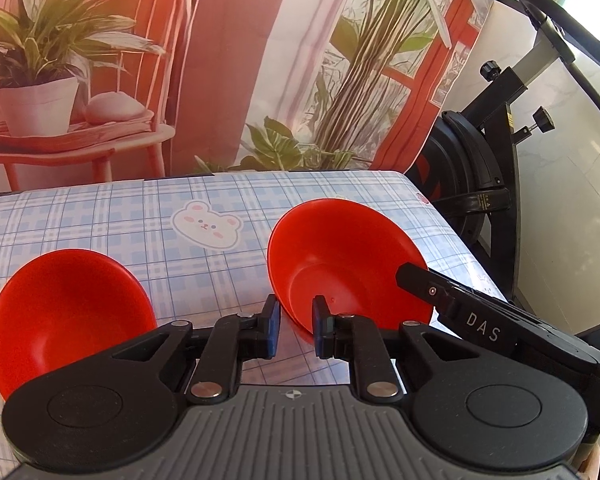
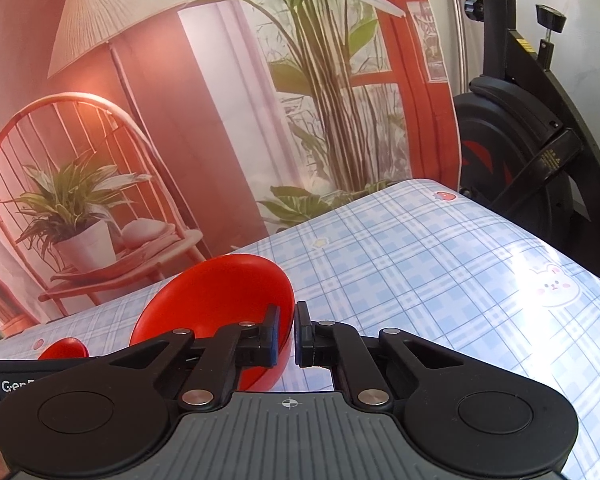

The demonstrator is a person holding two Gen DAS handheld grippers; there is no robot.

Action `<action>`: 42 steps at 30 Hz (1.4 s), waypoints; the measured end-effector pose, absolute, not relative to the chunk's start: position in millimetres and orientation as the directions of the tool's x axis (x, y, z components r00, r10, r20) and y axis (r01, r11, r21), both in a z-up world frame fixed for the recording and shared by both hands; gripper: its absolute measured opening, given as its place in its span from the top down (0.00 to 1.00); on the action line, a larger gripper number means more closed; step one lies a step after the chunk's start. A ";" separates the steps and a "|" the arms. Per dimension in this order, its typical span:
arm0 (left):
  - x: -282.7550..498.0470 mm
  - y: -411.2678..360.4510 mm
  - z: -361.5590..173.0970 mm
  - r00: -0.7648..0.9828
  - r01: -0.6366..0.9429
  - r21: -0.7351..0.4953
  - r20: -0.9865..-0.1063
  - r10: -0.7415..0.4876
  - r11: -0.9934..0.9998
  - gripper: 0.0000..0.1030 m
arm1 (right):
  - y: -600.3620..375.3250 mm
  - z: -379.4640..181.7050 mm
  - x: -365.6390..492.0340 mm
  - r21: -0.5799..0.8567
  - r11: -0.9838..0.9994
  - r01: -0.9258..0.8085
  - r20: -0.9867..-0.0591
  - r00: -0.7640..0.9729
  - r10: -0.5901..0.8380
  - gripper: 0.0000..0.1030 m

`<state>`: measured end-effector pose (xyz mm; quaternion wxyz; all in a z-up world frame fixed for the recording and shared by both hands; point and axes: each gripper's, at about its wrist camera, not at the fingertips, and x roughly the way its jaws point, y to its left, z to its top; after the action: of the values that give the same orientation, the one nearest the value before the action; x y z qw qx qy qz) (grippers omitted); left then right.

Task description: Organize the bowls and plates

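1. Left wrist view: two red bowls show. The nearer bowl [image 1: 340, 264] sits right at the left gripper [image 1: 296, 326], tilted so its mouth opens up and to the left; its near rim passes down between the two blue-padded fingers [image 1: 274, 328].
2. The left jaws stand nearly closed with that rim between them. The right-hand pad lies against the inside wall, and the left one appears to sit at the outside, so the bowl looks pinched by its rim, though the fisheye edge makes the outer contact hard to confirm.
3. The second bowl [image 1: 66, 312] lies to the left of the jaws, apart from them, also tipped with its mouth facing up and toward the camera.
4. The right gripper's black finger [image 1: 424, 286] reaches in from the right of the jaws and meets the far-right rim of the held bowl.
5. Both bowls are over the blue plaid tablecloth [image 1: 140, 220]; beyond the jaws hangs a printed backdrop [image 1: 220, 60], with an exercise bike [image 1: 496, 152] to the right.
6. Right wrist view: again two bowls. The large one [image 2: 220, 300] is left of and between the jaws of the right gripper [image 2: 286, 332], tilted, mouth opening upward toward the backdrop.
7. These jaws are almost fully closed, clamping the bowl's right rim.
8. The other bowl [image 2: 64, 348] peeks out far left of the jaws, mostly hidden.
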<state>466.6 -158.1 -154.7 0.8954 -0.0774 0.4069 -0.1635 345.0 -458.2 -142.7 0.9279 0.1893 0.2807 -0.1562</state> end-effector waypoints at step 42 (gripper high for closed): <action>429.4 4.6 -135.7 0.610 0.199 -0.327 -0.697 -0.378 0.924 0.82 | -303.7 -113.1 385.7 0.281 0.916 0.286 -0.615 0.786 -0.057 0.95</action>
<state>429.4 4.6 -135.7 0.8906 -0.1089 0.4109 -0.1618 385.7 -303.7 -113.1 0.9272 0.1829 0.3135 -0.0925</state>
